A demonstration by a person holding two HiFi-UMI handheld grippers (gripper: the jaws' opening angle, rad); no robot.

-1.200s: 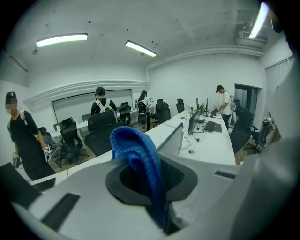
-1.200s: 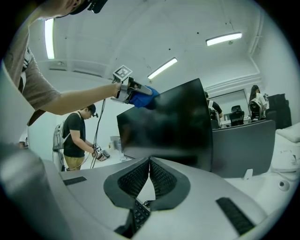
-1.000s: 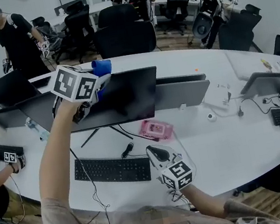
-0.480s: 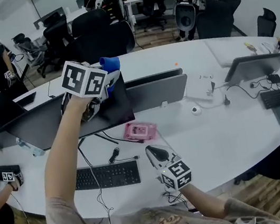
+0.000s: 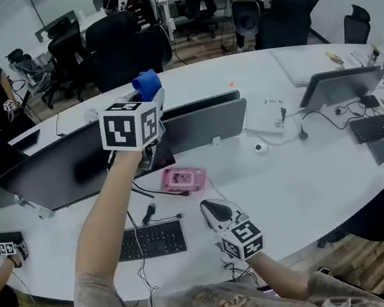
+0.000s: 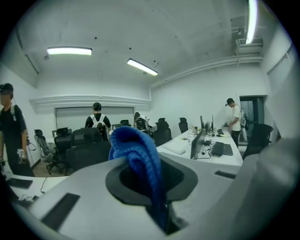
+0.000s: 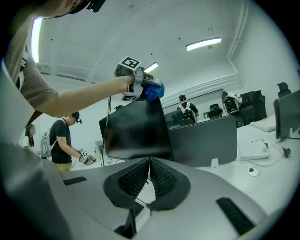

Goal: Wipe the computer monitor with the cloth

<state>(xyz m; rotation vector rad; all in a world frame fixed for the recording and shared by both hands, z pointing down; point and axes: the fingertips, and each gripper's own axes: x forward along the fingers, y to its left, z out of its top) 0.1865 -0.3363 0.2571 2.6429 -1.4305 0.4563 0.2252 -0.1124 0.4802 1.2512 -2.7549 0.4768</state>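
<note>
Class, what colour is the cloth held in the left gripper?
Blue; the cloth shows best in the left gripper view.

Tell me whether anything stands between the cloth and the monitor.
Nothing visible does. The left gripper holds the cloth right at the top edge of the monitor, with no object between them.

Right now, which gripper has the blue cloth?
The left gripper, up by the monitor's top edge, is shut on the blue cloth. The right gripper sits low, shut and empty.
</note>
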